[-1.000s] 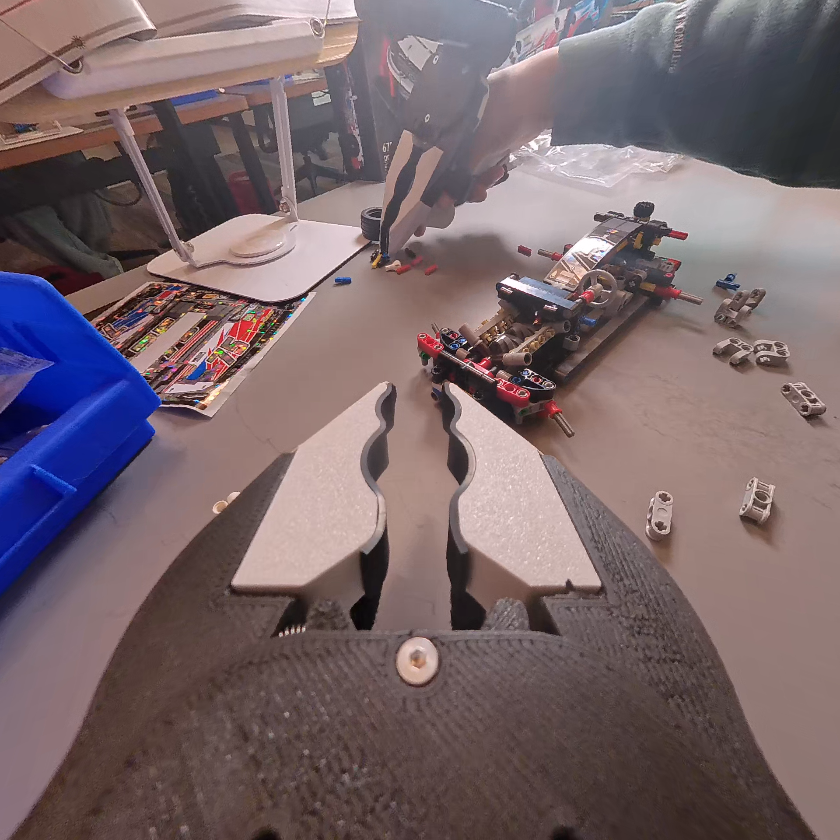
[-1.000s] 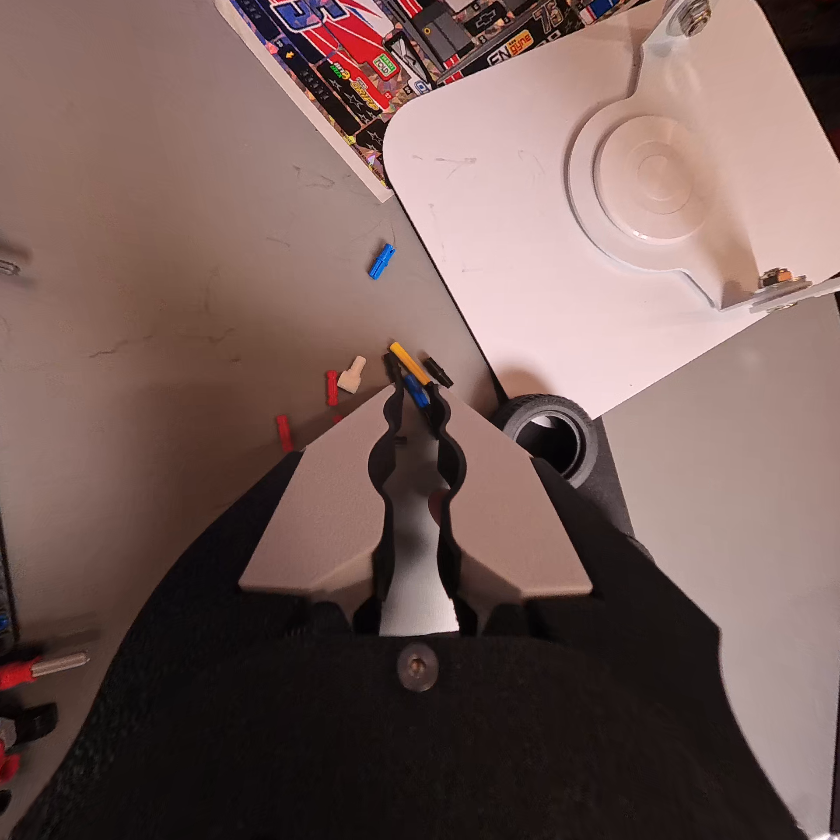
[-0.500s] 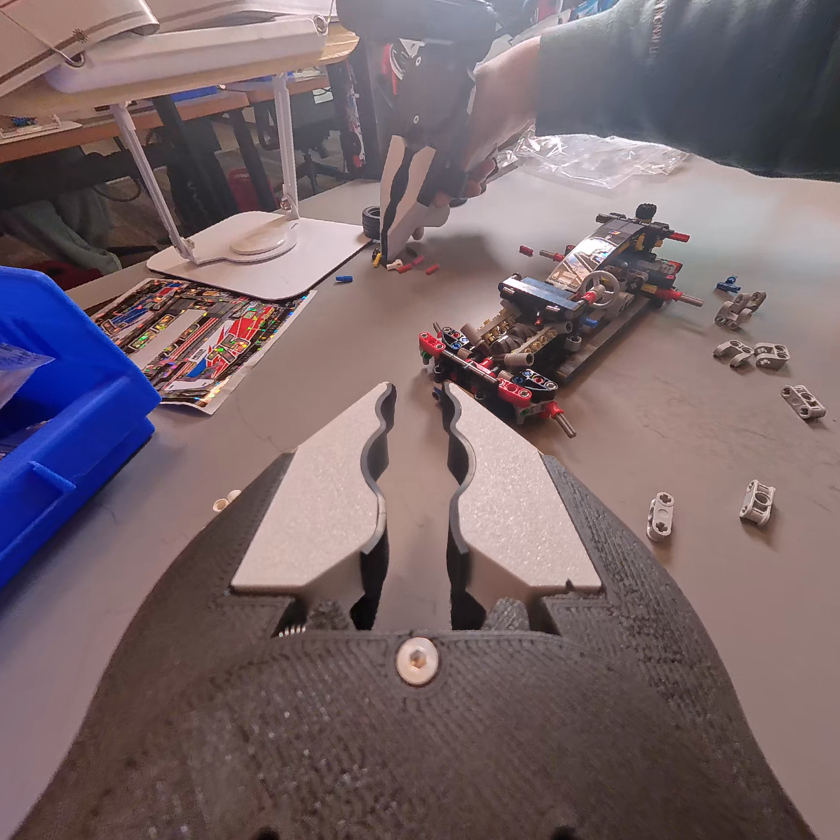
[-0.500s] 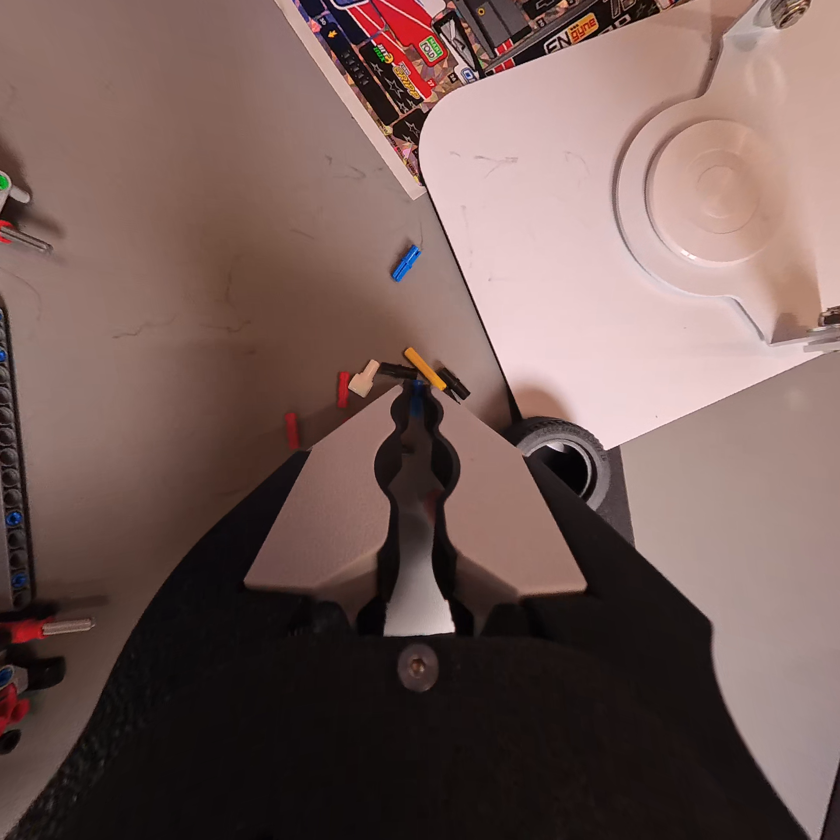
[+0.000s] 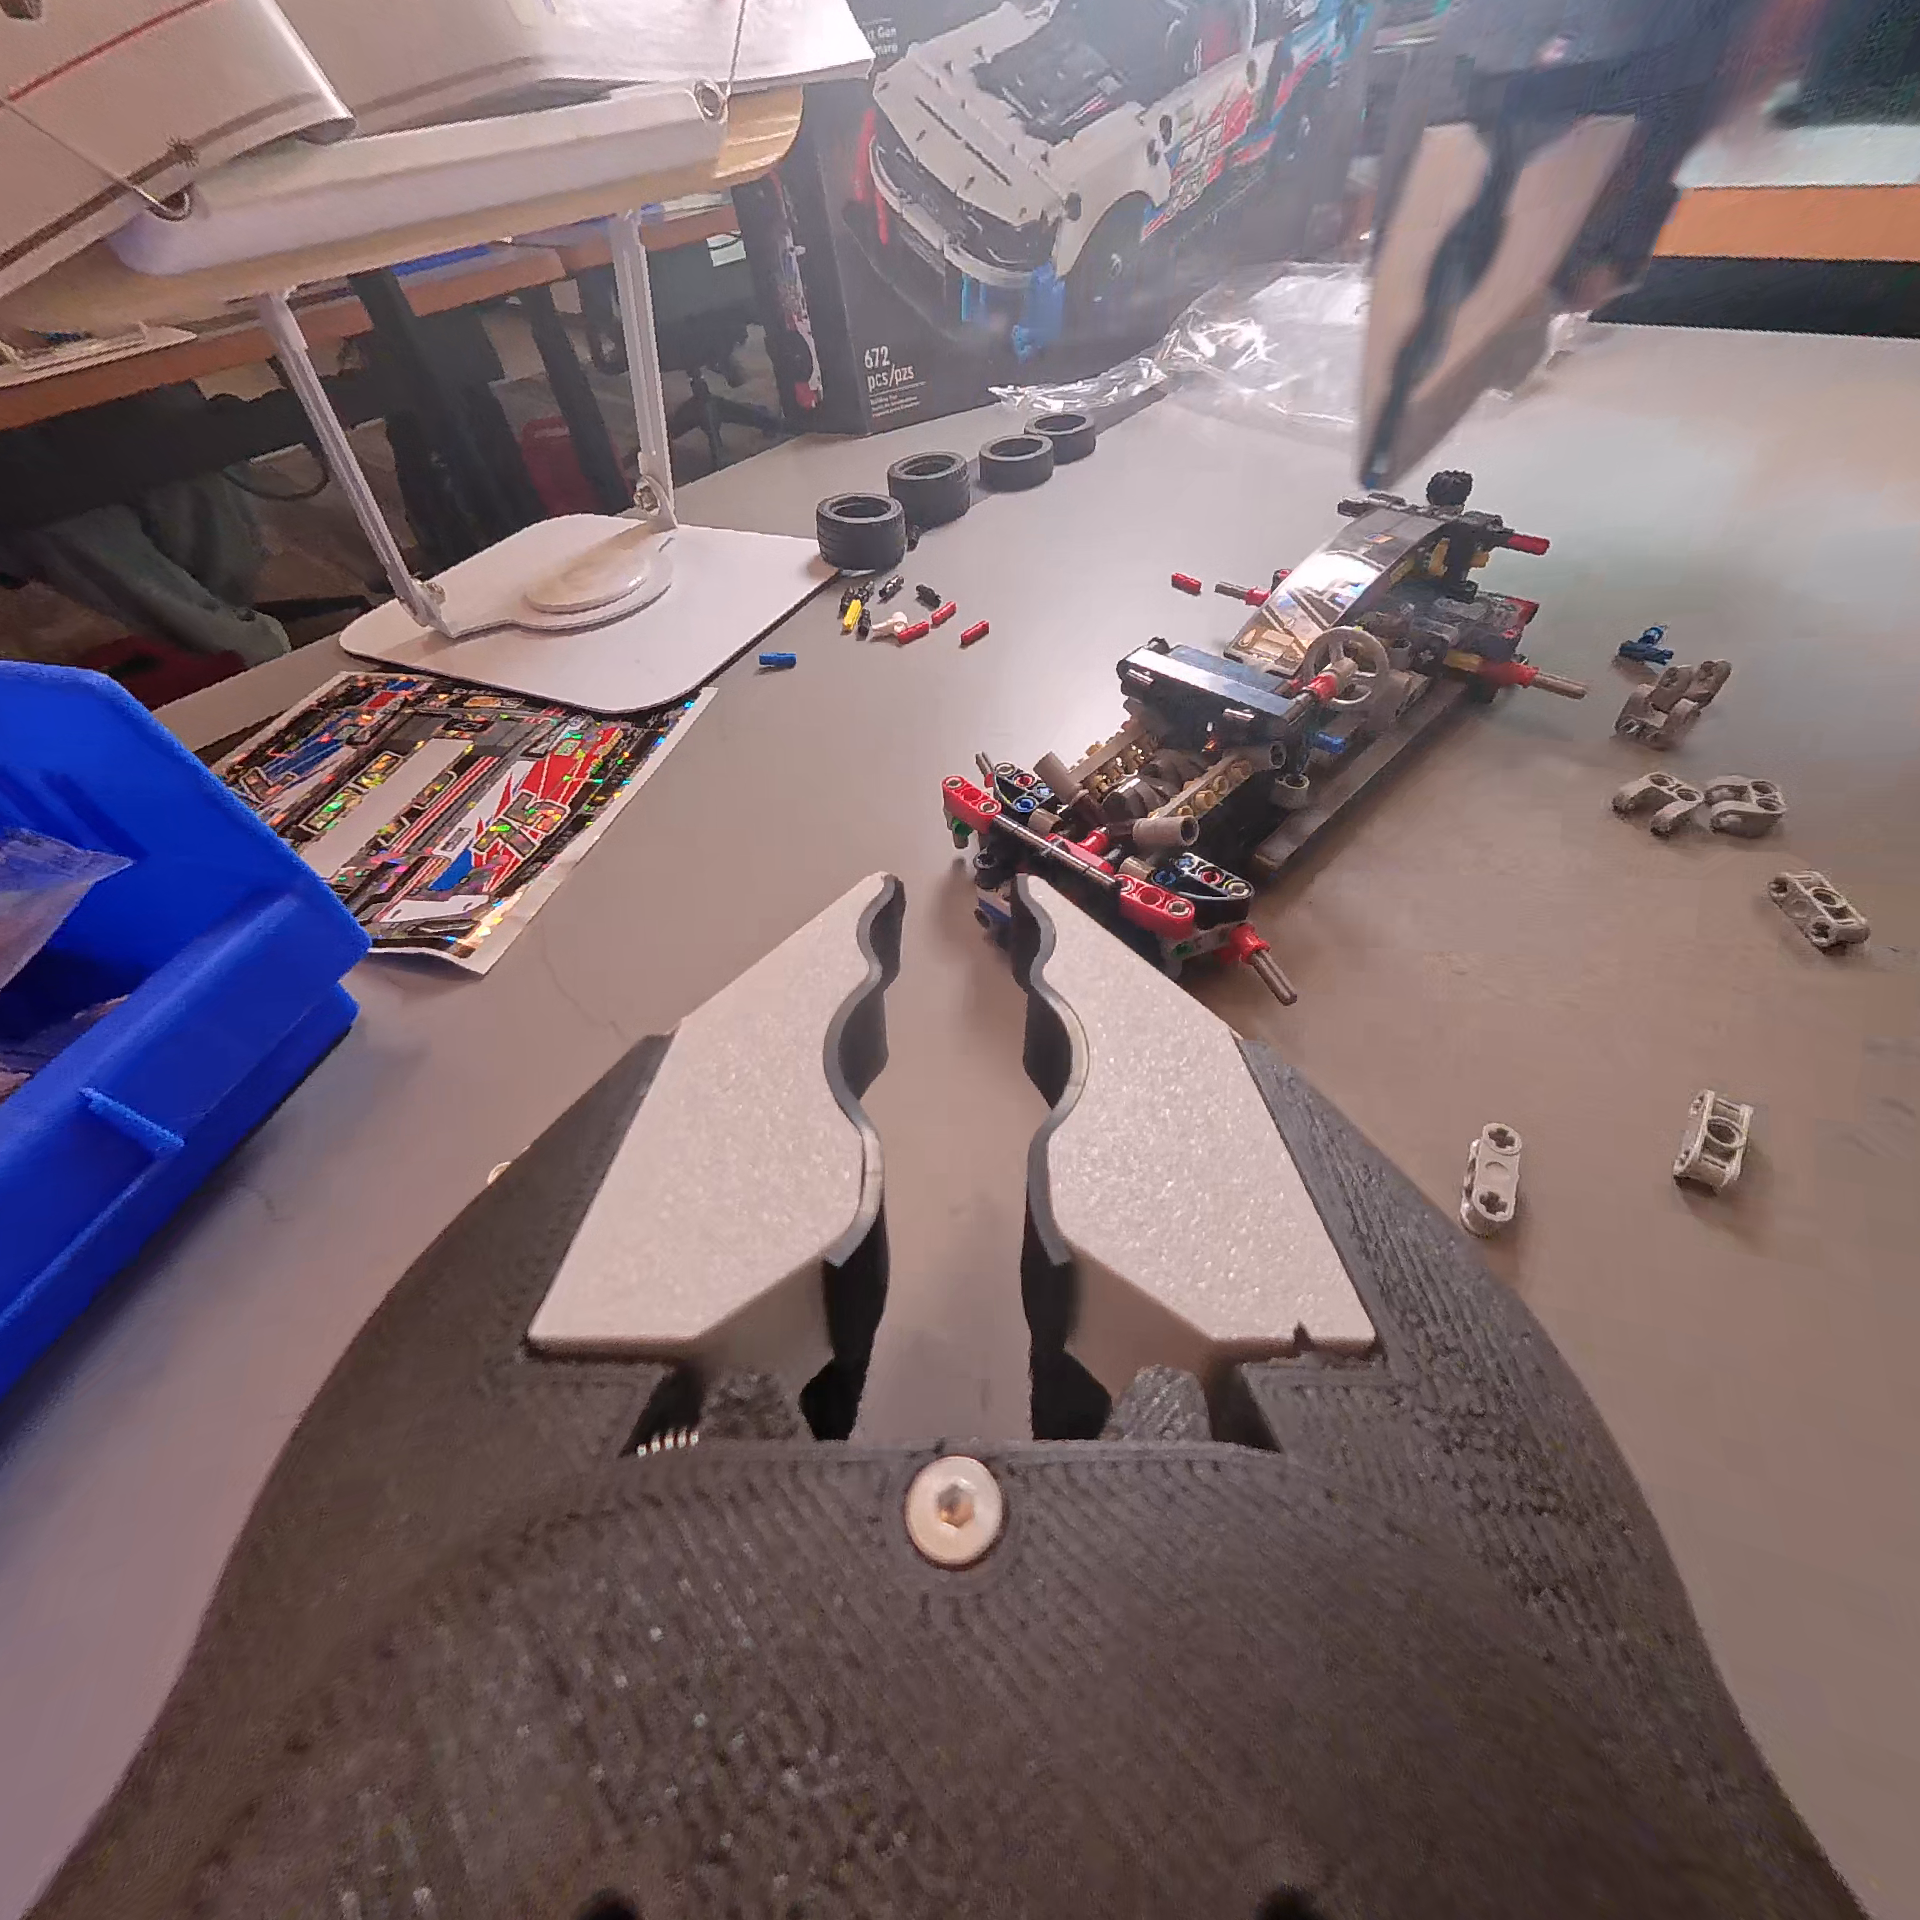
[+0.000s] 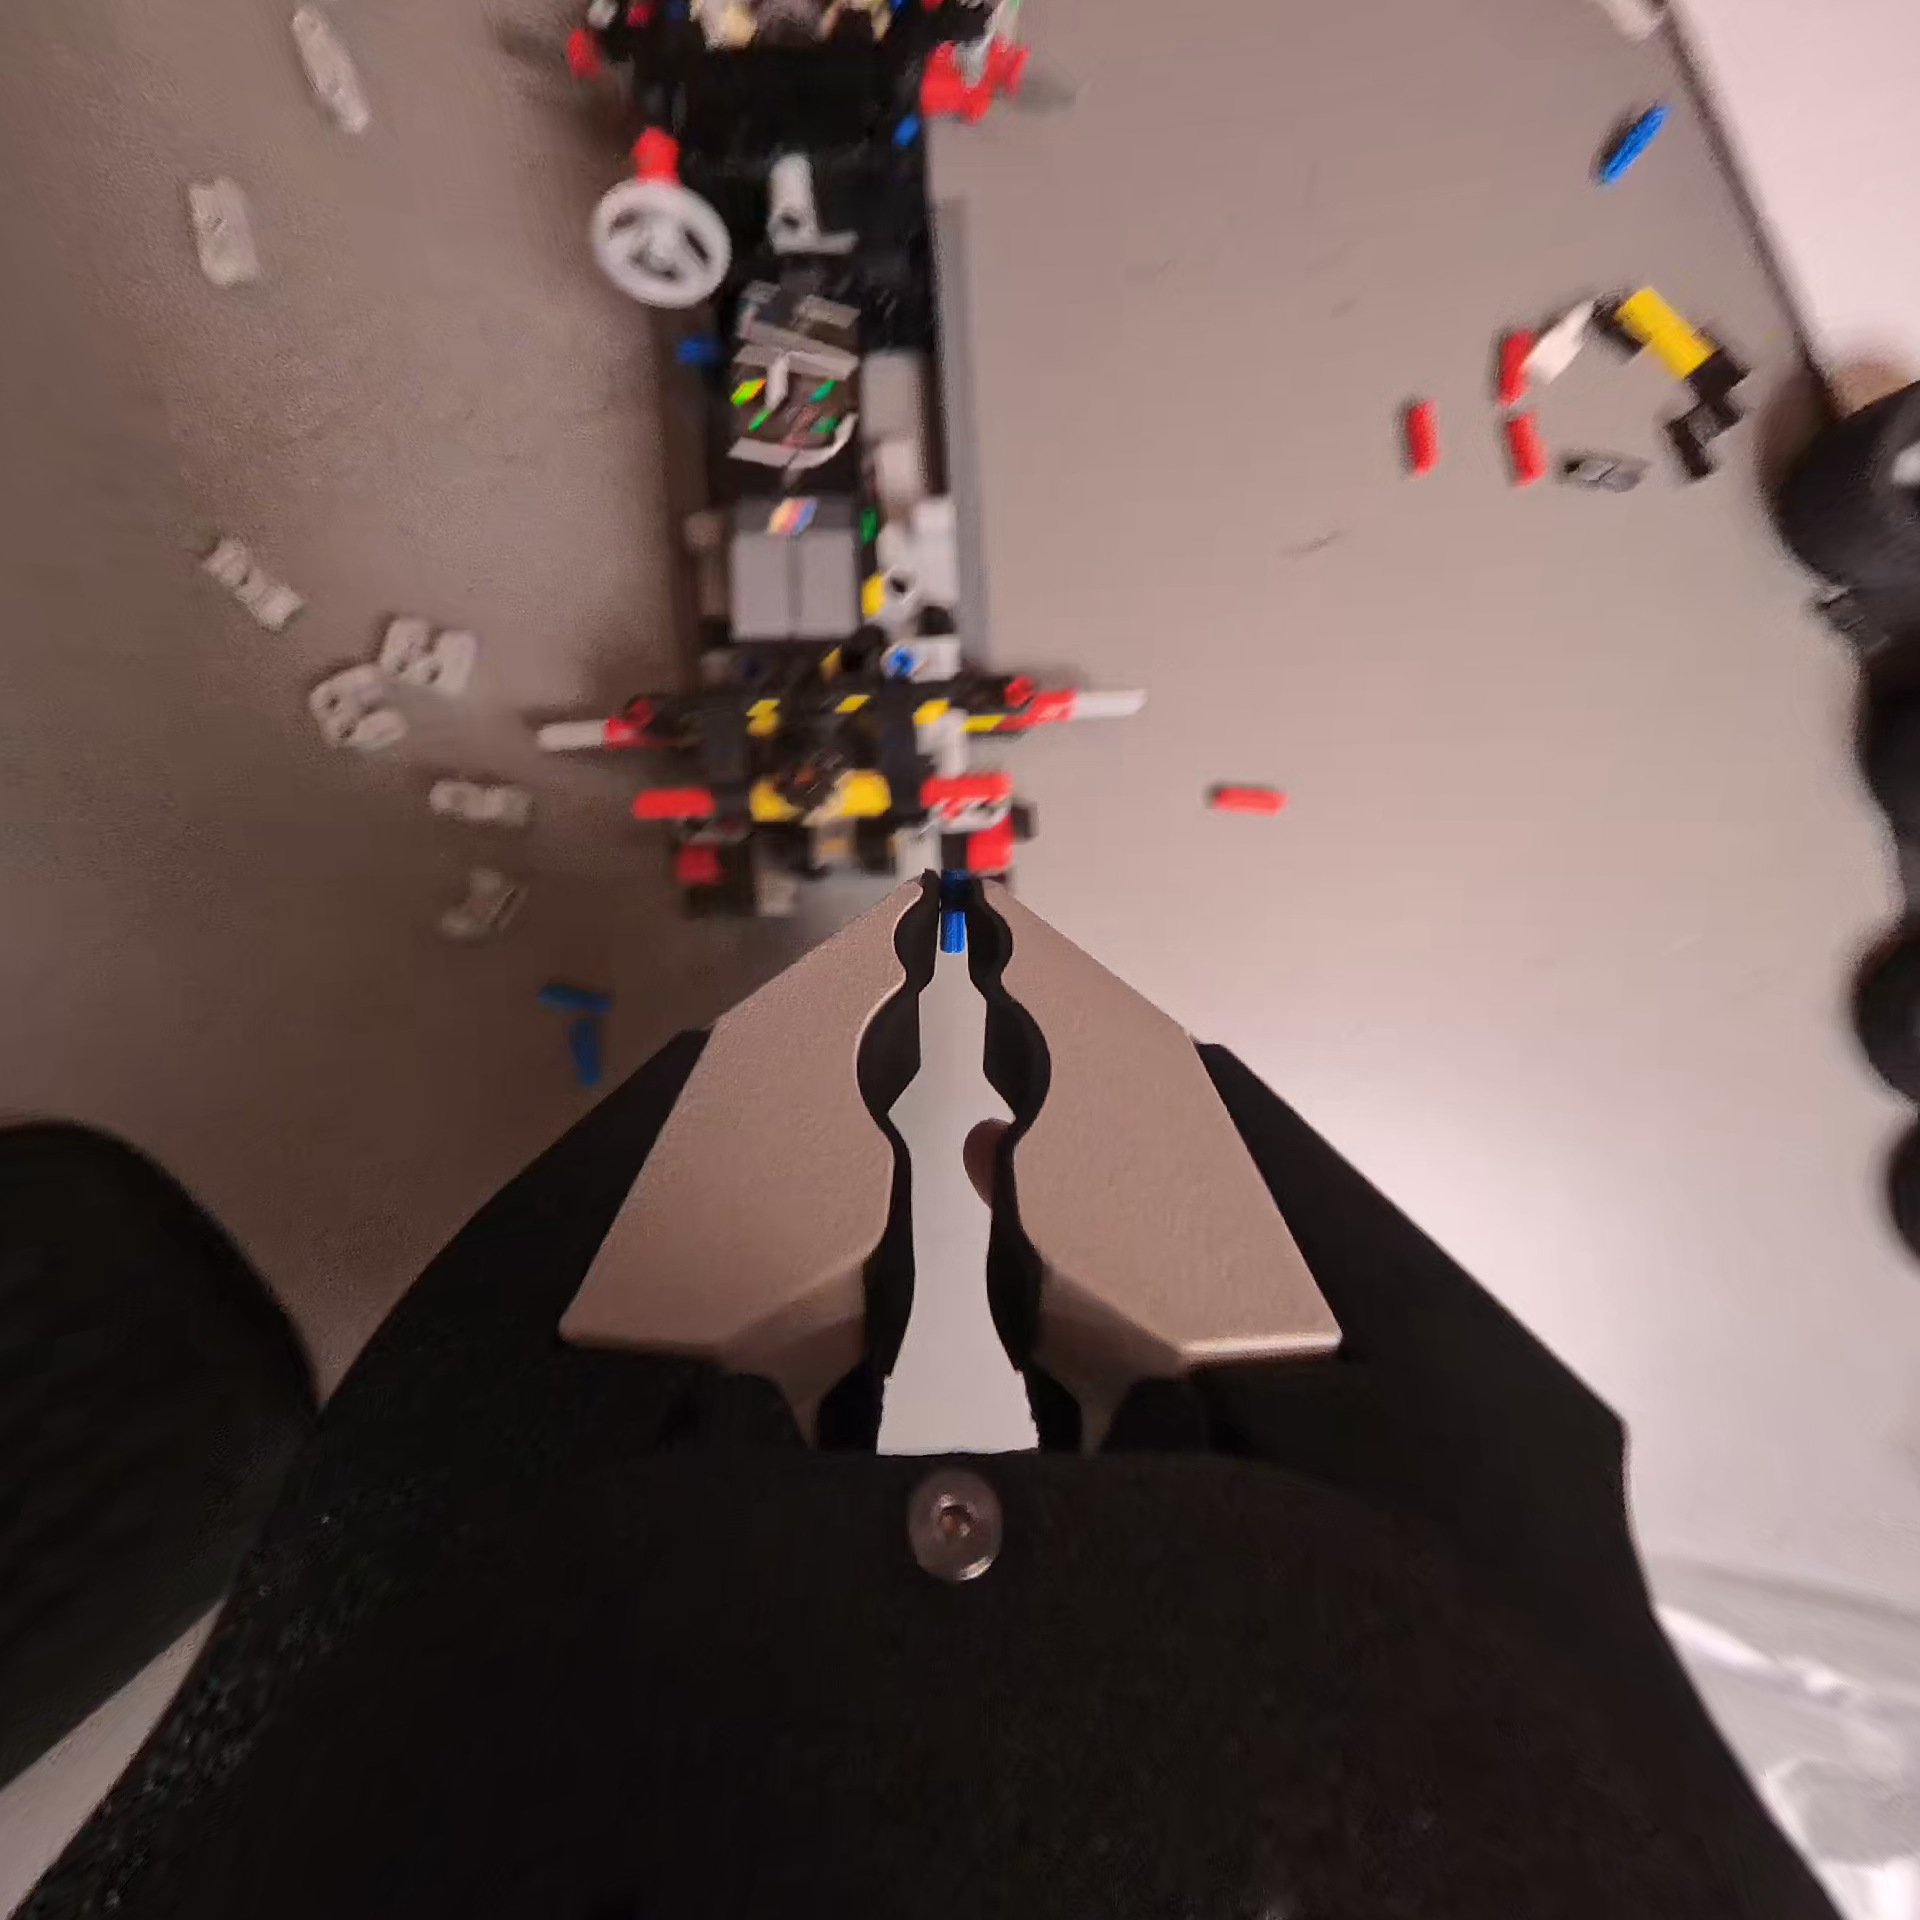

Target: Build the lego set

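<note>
While your right gripper [image 6: 954, 902] pinches the blue pin [image 6: 953, 923] at its tips above the chassis [image 5: 1262, 748] mid-tabletop, ready for seating | left gripper [image 5: 956, 899] waits slightly parted, empty, just beside the chassis's near end to steady it.

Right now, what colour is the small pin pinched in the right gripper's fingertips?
Blue. The pin shows best in the right wrist view, clamped at the right gripper tips.
</note>
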Motion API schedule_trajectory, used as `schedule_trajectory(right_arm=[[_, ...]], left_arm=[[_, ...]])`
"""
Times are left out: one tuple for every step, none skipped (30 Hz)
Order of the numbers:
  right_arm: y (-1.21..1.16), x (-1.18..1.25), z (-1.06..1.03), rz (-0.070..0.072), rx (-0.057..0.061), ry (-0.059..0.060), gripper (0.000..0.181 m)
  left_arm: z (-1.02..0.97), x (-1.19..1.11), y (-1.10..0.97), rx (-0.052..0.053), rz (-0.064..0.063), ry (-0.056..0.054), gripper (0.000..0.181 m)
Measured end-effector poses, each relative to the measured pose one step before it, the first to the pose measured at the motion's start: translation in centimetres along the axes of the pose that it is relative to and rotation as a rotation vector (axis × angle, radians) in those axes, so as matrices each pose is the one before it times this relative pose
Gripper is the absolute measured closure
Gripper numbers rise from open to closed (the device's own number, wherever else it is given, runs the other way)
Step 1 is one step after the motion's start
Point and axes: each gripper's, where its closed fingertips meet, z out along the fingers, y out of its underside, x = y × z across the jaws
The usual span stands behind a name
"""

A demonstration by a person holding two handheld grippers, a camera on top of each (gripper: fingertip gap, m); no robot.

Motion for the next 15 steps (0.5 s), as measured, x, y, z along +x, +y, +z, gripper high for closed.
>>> schedule_trajectory(right_arm=[[1.271,-1.544,-0.017,0.0166,-0.0115,-0.0103,0.178],[1.109,-1.202,0.089,0.0143,-0.0124,-0.0004,0.178],[0.876,-0.968,0.112,0.0081,-0.0067,0.0039,0.178],[0.646,-0.840,0.127,0.0058,-0.0019,0.0004,0.178],[0.411,-0.682,0.128,0.0068,0.0037,0.0001,0.178],[0.268,-0.566,0.142,0.0031,0.0048,0.0011,0.178],[0.243,-0.461,0.176,-0.0034,-0.0008,0.0011,0.178],[0.223,-0.297,0.180,-0.0065,-0.0064,0.0057,0.178],[0.170,-0.199,0.192,-0.0072,-0.0063,0.0060,0.178],[0.103,-0.109,0.176,-0.0067,-0.0047,0.0061,0.178],[0.092,-0.047,0.132,-0.0062,-0.0057,0.0058,0.178],[0.120,-0.006,0.128,-0.0064,-0.0089,0.0033,0.176],[0.047,-0.017,0.084,-0.0062,-0.0059,0.0006,0.175],[-0.174,0.049,-0.018,-0.0060,0.0033,-0.0003,0.172],[-0.226,0.223,-0.147,-0.0074,0.0001,0.0031,0.170]], left_arm=[[0.033,0.073,0.001,-0.0011,0.0048,-0.0007,0.162],[0.021,0.050,-0.007,-0.0010,0.0050,-0.0022,0.162],[0.015,0.026,0.003,-0.0009,0.0055,-0.0039,0.162],[0.010,0.000,0.010,-0.0013,0.0053,-0.0044,0.162],[0.027,-0.017,0.024,-0.0019,0.0047,-0.0052,0.162],[0.021,-0.041,0.049,-0.0028,0.0043,-0.0058,0.162],[0.024,-0.047,0.059,-0.0037,0.0038,-0.0057,0.162],[0.026,-0.041,0.055,-0.0033,0.0032,-0.0049,0.162],[0.019,-0.039,0.038,-0.0024,0.0028,-0.0043,0.162],[0.012,-0.026,0.018,-0.0016,0.0028,-0.0040,0.162],[0.014,-0.031,0.015,-0.0013,0.0028,-0.0036,0.162],[0.004,-0.020,0.019,-0.0014,0.0025,-0.0031,0.162],[0.003,-0.018,0.021,-0.0014,0.0020,-0.0025,0.162],[-0.003,-0.018,0.017,-0.0009,0.0018,-0.0026,0.162],[-0.008,-0.040,-0.002,0.0002,0.0013,-0.0030,0.162]])
